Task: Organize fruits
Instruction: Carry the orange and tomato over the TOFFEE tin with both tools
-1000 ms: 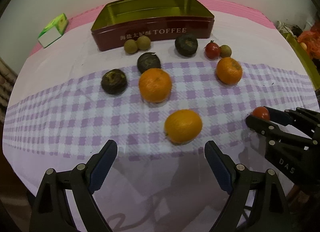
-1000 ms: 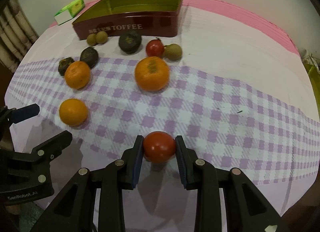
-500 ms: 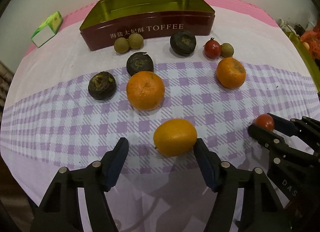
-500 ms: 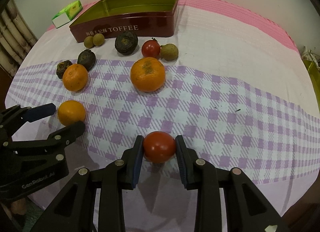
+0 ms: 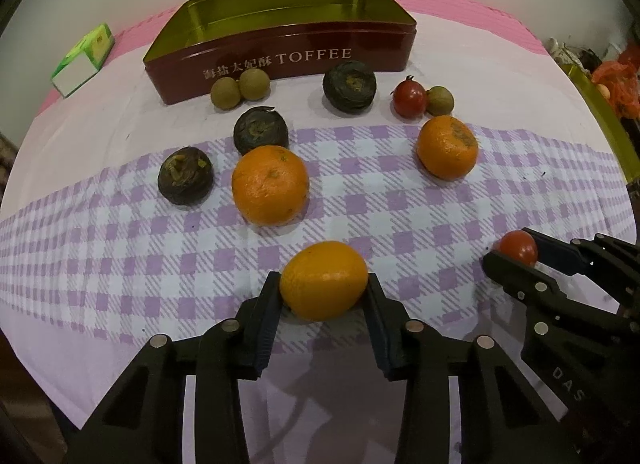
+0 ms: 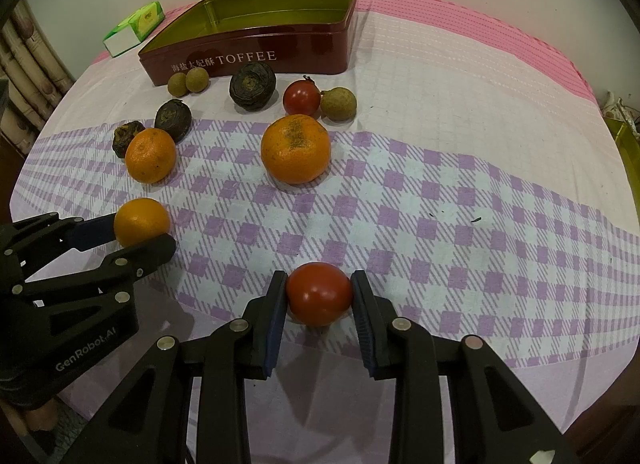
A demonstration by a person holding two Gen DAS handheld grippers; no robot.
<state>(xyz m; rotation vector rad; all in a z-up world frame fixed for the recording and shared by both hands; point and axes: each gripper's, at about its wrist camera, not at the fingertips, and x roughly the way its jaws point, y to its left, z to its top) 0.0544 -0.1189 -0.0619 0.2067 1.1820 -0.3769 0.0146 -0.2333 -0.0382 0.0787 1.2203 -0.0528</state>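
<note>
Left wrist view shows us the left gripper (image 5: pixel 323 296) with its jaws just closed in on the nearest orange (image 5: pixel 323 281); both pads now press its sides, and the fruit sits on the checked cloth (image 5: pixel 120 264), not lifted as far as we can tell. In the right wrist view, our right gripper (image 6: pixel 319 300) is clamped on a red tomato (image 6: pixel 319 294), which also looks to rest on the cloth.

We judge the task to be at its beginning. The toffee tin (image 5: pixel 280 48) at the back of the table is empty; we see only its golden inside. All other fruits lie outside it: two more oranges (image 5: pixel 270 185), three dark wrinkled fruits (image 5: pixel 261 130), a second tomato (image 5: pixel 409 97) and three small brown-green round fruits (image 5: pixel 225 93), most of them just before the tin's front wall.

So nothing is put away yet, if the tin is the place for the fruits, which we only suppose. What is done is two grips, one in each hand. What is left is to carry these two pieces over and then to collect the remaining ones. A green and white box (image 5: pixel 82 60) stands at the far left and seems not part of the work.
</note>
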